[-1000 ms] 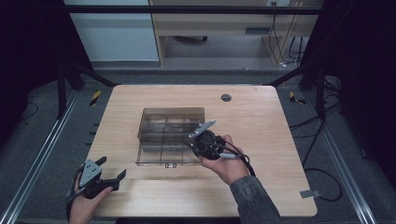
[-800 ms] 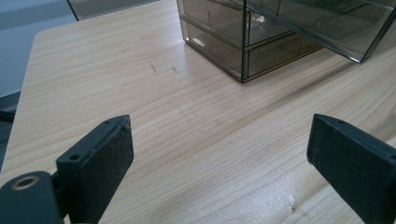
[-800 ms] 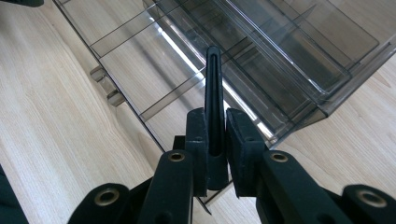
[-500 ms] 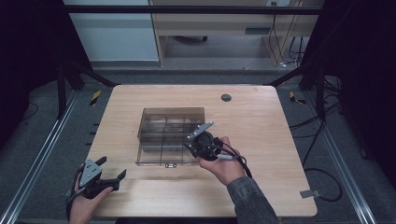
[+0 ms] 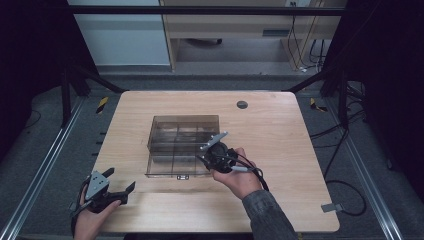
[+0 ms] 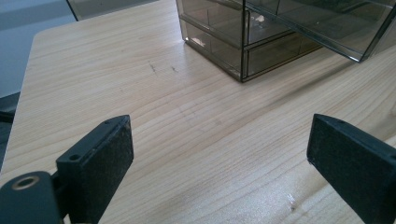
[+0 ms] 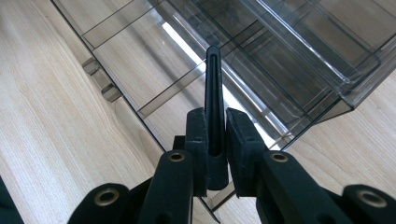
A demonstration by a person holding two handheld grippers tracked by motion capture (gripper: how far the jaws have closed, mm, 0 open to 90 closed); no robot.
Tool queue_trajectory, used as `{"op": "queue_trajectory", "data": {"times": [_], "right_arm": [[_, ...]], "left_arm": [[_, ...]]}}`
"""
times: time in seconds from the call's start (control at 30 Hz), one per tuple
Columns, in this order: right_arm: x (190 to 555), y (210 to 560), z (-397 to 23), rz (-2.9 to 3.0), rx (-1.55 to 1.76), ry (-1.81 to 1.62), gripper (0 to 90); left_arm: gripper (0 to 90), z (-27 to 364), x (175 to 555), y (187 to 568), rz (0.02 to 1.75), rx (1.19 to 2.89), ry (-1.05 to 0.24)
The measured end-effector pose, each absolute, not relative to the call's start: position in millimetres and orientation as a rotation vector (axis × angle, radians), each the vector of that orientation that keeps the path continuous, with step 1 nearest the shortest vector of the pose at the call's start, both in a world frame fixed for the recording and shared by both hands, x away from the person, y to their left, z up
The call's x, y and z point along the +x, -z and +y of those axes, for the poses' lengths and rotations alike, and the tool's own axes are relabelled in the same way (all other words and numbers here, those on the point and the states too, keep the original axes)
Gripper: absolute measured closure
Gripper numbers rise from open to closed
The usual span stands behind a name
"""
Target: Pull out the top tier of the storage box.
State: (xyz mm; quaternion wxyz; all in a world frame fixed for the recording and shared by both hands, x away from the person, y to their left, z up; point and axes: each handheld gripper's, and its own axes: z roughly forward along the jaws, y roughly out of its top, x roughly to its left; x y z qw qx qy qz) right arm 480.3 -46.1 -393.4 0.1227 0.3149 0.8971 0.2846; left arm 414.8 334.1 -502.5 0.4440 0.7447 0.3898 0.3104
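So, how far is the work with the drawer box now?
Done: one drawer of the smoky clear drawer box stands pulled out toward the person. In hand: the right gripper is shut on a thin black flat piece, held over that drawer. Left: putting the piece in and closing the drawer, probably. The left gripper waits open over the table.
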Motion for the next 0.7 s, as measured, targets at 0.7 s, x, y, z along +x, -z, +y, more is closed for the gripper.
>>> {"op": "queue_trajectory", "data": {"times": [0.7], "right_arm": [[480.7,389.7,-54.8,2.568,0.950,-0.873,75.5]], "left_arm": [[7.2,334.0,414.9,502.5,0.967,1.849,-0.769]]}}
